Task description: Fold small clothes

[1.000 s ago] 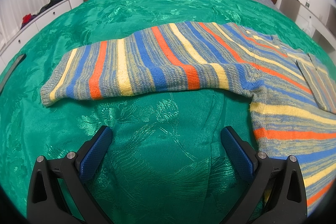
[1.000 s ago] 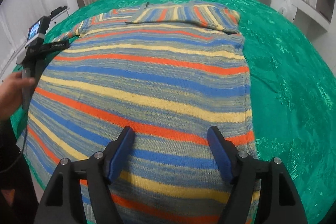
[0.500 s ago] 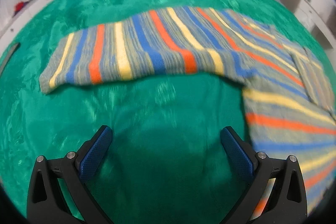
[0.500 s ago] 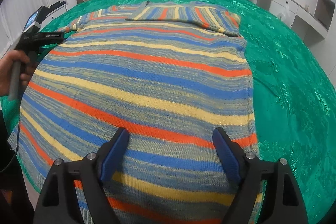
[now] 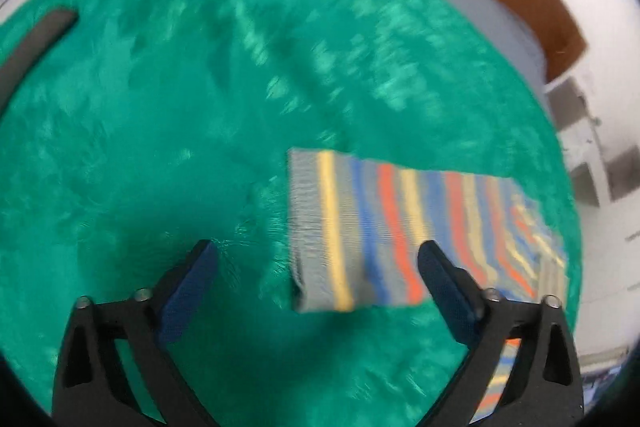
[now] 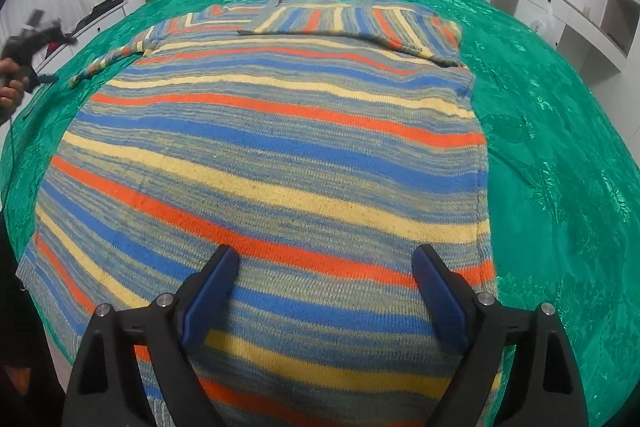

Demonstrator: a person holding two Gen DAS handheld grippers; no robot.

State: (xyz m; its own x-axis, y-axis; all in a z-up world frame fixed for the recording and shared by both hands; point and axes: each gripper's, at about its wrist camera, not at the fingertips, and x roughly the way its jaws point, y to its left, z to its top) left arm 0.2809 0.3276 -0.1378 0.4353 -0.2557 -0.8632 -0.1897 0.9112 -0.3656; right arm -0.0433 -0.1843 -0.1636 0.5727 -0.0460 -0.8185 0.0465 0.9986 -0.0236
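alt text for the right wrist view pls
A striped knit sweater lies flat on a green bedspread, its right sleeve folded across the top. The open right gripper hovers over its lower part, nothing between the pads; the left gripper shows at far left.

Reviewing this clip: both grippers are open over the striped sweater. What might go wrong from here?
The left gripper sits off the sleeve cuff, with the view blurred, so a grab may catch the green bedspread too. The folded right sleeve lies loose and could slip. The right gripper holds nothing, so the sweater may drag.
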